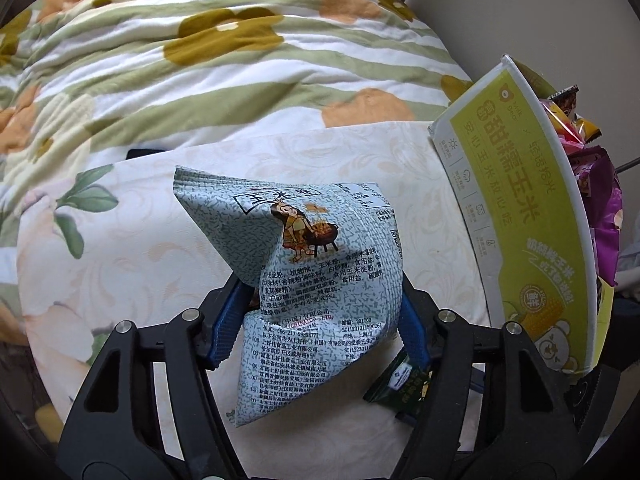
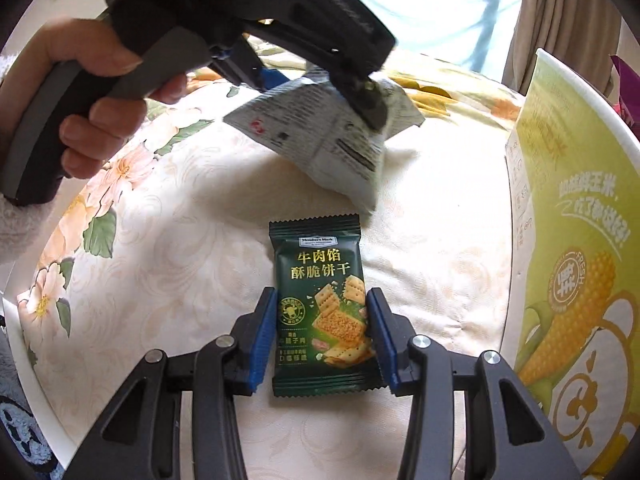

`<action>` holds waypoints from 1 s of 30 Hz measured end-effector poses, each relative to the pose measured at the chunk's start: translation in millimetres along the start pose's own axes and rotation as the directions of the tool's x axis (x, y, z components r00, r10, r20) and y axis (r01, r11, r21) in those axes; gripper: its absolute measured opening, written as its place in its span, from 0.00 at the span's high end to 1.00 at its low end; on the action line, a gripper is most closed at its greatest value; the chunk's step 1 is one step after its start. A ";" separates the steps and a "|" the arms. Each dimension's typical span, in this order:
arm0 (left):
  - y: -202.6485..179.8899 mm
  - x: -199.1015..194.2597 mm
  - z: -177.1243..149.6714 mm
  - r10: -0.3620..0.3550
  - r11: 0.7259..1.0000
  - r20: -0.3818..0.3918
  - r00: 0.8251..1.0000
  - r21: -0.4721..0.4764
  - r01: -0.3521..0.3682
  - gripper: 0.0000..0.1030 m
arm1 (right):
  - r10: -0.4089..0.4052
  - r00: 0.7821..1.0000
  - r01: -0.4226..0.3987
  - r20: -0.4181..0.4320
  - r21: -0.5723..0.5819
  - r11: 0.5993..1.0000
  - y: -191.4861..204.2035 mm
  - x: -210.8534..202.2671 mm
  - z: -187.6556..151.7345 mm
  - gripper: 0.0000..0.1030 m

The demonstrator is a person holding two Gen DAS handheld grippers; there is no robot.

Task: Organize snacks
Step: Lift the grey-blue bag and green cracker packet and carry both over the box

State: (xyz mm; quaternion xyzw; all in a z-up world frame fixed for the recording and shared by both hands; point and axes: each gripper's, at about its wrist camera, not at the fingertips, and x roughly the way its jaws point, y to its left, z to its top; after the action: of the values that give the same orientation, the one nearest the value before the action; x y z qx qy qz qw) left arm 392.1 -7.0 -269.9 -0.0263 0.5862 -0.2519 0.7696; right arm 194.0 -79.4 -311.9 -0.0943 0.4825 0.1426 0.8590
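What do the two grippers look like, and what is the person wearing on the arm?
Both grippers have black angular linkage arms with round silver bolts and blue ribbed pads. Seen from the right wrist view, the left gripper has a black body and a grey pistol-style handle, wrapped by the hand. A white fluffy sleeve shows at the wrist. No cables are visible.

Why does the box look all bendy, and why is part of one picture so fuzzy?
Left wrist view: the fisheye lens curves the yellow-green box; the grey snack bag is sharp. Right wrist view: the left gripper is smeared by motion blur, the window glares white, the green biscuit packet stays crisp.
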 end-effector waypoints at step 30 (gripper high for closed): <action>-194.8 -156.0 -39.5 -0.057 0.994 0.257 0.965 0.102 0.032 0.38 | -0.225 0.950 0.150 0.215 0.318 0.936 -128.7 -229.2 9.4 0.60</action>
State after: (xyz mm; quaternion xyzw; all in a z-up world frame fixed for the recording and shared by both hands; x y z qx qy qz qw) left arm 257.5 -101.5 -78.1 -0.0349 0.4666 -0.2916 0.8343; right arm 131.5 -233.1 -107.7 0.0090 0.3759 -0.0043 0.9266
